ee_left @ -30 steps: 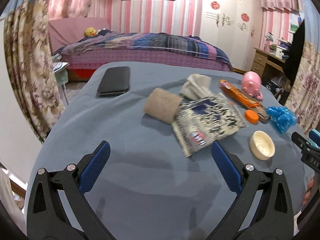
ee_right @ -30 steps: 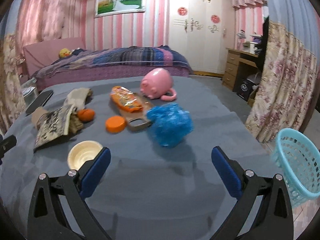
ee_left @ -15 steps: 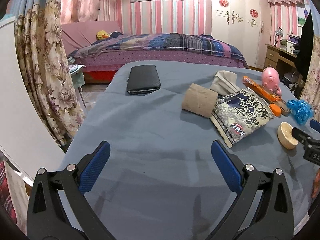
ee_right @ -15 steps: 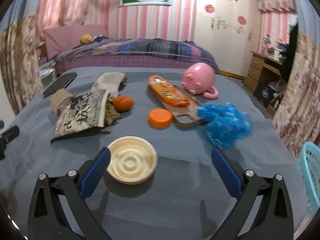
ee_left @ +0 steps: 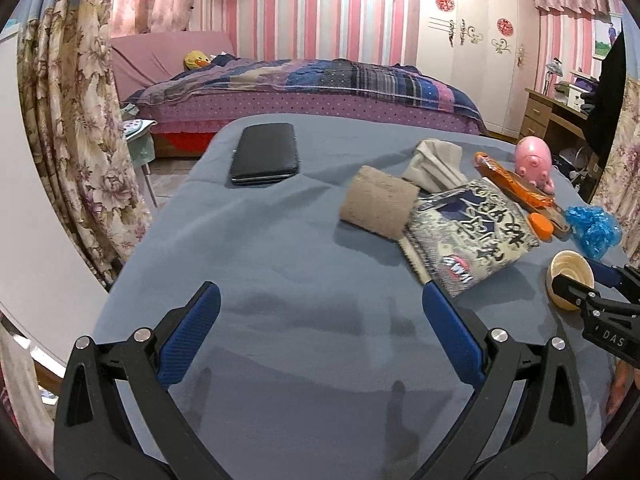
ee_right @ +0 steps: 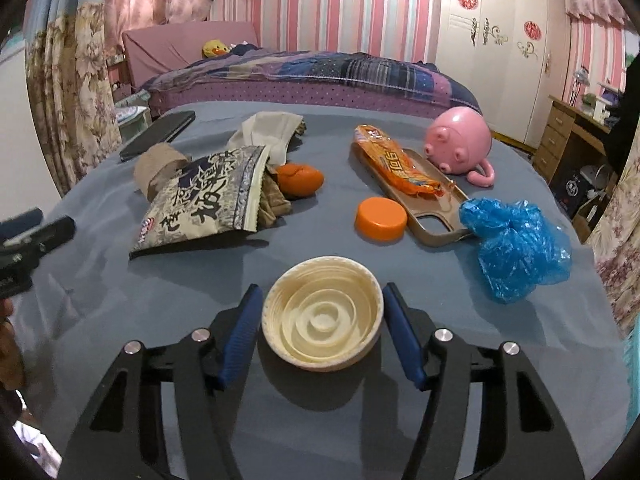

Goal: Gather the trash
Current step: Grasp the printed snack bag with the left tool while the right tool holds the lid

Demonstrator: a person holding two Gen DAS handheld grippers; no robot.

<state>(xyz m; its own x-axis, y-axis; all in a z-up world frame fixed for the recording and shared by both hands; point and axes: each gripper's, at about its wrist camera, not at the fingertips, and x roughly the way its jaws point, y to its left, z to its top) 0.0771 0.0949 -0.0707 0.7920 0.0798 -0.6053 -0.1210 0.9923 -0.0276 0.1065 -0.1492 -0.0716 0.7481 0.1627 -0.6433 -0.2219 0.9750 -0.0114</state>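
Round ribbed cream lid (ee_right: pixel 322 314), blue-padded tongs (ee_right: pixel 322 332)

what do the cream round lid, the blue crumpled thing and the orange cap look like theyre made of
Cream lid: likely moulded plastic with a satin sheen; it has crisp concentric ridges and a thin rim.
Blue crumpled thing: thin plastic film, glossy and translucent, with creases that catch the light.
Orange cap: looks like smooth, opaque hard plastic with a matte finish and an even colour.
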